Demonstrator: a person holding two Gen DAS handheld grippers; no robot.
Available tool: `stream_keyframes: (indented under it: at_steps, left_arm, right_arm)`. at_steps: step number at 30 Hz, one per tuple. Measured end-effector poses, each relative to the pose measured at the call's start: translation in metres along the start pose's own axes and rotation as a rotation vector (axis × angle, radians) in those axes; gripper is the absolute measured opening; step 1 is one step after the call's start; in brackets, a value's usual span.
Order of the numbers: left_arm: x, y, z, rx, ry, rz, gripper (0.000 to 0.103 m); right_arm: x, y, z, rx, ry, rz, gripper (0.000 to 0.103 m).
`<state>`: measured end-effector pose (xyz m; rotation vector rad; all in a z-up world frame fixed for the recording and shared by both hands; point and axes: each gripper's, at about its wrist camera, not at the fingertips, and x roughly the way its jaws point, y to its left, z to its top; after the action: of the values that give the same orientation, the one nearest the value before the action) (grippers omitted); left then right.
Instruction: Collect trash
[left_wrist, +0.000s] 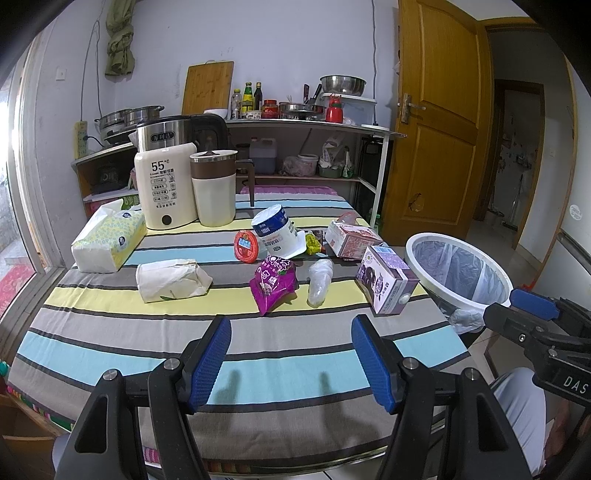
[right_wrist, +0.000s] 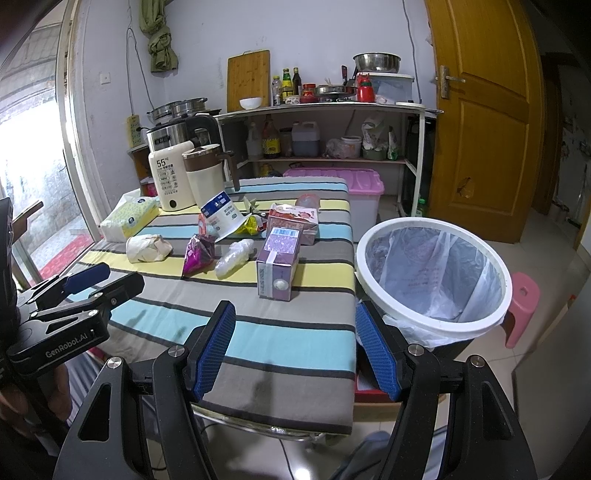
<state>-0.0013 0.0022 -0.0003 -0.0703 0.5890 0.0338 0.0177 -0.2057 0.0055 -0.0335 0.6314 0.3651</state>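
Observation:
Trash lies on the striped table (left_wrist: 277, 362): a purple milk carton (left_wrist: 386, 278) (right_wrist: 279, 258), a magenta snack bag (left_wrist: 273, 284) (right_wrist: 199, 254), a crumpled clear plastic cup (left_wrist: 319, 282) (right_wrist: 234, 257), a white wrapped packet (left_wrist: 171, 278) (right_wrist: 147, 248), a tipped white-and-blue cup (left_wrist: 277, 232) (right_wrist: 221, 216), a red lid (left_wrist: 246, 245) and a pink box (left_wrist: 351, 240) (right_wrist: 293, 221). A white bin with a plastic liner (left_wrist: 458, 275) (right_wrist: 432, 277) stands right of the table. My left gripper (left_wrist: 291, 360) is open and empty above the near table edge. My right gripper (right_wrist: 295, 350) is open and empty beside the bin.
A tissue pack (left_wrist: 109, 240), a white kettle (left_wrist: 166, 188) and a cream jug (left_wrist: 214, 188) stand at the table's back left. Shelves with cookware (left_wrist: 295, 122) line the far wall. A wooden door (left_wrist: 439, 110) is at the right. A pink stool (right_wrist: 522, 306) sits behind the bin.

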Motion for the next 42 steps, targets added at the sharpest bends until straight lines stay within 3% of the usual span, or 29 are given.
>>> stream_keyframes:
  at_steps: [7, 12, 30, 42]
  left_arm:
    - [0.008, 0.006, -0.001, -0.018, 0.009, -0.017, 0.067]
    - [0.02, 0.01, 0.003, -0.033, 0.015, -0.038, 0.067]
    - [0.103, 0.037, 0.022, -0.071, 0.134, -0.054, 0.067]
    - [0.139, 0.039, 0.035, -0.121, 0.185, -0.093, 0.067]
  right_arm:
    - [0.008, 0.005, 0.0, -0.001, 0.007, -0.004, 0.068]
    - [0.024, 0.003, 0.003, 0.025, 0.032, 0.044, 0.068]
    - [0.102, 0.018, 0.034, 0.013, 0.101, 0.088, 0.066]
    - [0.13, 0.009, 0.04, 0.05, 0.157, 0.081, 0.039]
